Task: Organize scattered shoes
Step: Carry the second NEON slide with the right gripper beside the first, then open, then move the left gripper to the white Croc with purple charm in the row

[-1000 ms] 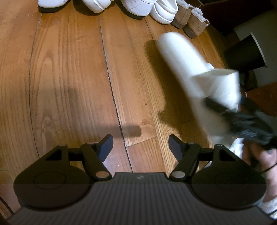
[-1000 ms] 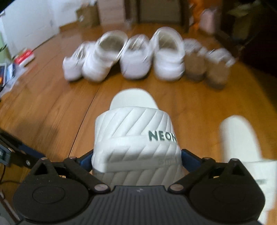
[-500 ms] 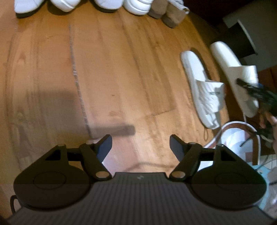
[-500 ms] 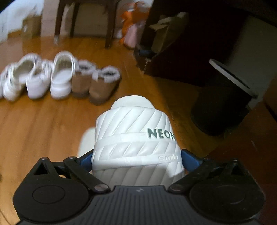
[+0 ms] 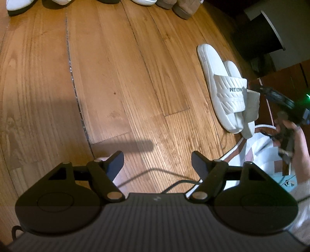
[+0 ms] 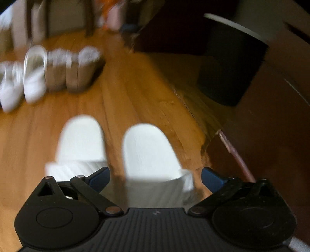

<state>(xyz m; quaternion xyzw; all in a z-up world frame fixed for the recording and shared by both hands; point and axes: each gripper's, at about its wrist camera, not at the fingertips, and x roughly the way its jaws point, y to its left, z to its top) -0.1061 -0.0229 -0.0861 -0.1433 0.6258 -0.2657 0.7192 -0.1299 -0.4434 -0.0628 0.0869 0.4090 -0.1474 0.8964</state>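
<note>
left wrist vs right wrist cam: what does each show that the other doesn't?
Left wrist only: the open left gripper over bare floor, the right hand, "NEON" readable on the near slide, cables and white clutter.

Right wrist only: the open right gripper's blue fingers either side of the far slide, nothing gripped, and chair legs behind.

Both: the two white slides side by side, the wooden floor, the shoe row, a dark bin.
</note>
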